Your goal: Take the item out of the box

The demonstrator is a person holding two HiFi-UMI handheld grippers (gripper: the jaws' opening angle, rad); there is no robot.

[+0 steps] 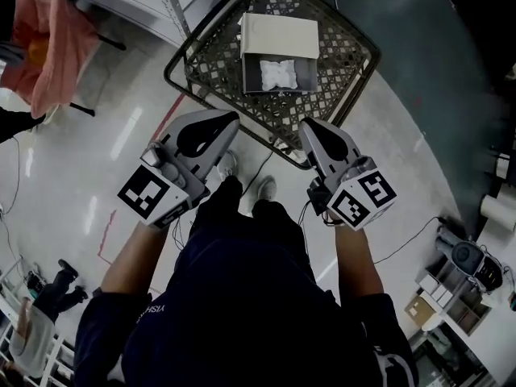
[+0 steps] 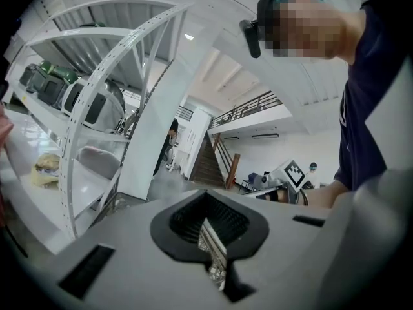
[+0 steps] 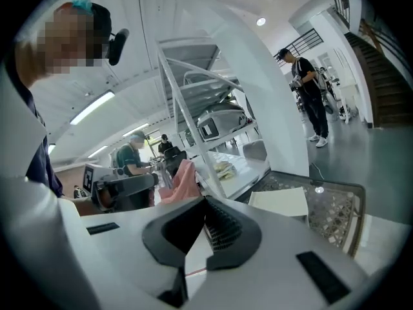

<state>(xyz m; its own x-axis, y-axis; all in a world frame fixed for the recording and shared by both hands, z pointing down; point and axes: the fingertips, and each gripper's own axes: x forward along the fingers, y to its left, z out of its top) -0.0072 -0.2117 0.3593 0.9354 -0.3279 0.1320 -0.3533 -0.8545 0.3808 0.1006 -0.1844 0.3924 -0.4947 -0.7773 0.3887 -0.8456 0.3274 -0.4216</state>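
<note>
Quick look from my end: both grippers are held out in front of me at about waist height, pointing toward a wire mesh table [image 1: 343, 83] on the pale floor. The left gripper [image 1: 229, 122] has its jaws pressed flat together with nothing between them; its own view shows only a thin seam where the ribbed pads meet. Same on the right gripper [image 1: 310, 127]: jaws together and empty, just a sliver of daylight along the seam.

The box [image 1: 247, 71] sits on the mesh table top, toward the far side from me. Its pale lid [image 1: 280, 35] is flipped open and lies back, away from me. The item [image 1: 280, 75], a crumpled white thing that looks like a bag or wrapped packet, is inside the box, sitting in the open bottom half. Neither gripper is touching the box or the table; both tips are short of the table's near edge, one on each side of its near corner.

Off to my left a pink cloth [image 1: 50, 39] hangs by a white metal shelf rack [image 2: 103, 121]. In the right gripper view the open lid shows as a pale flat sheet on the table, beyond the closed jaws
</note>
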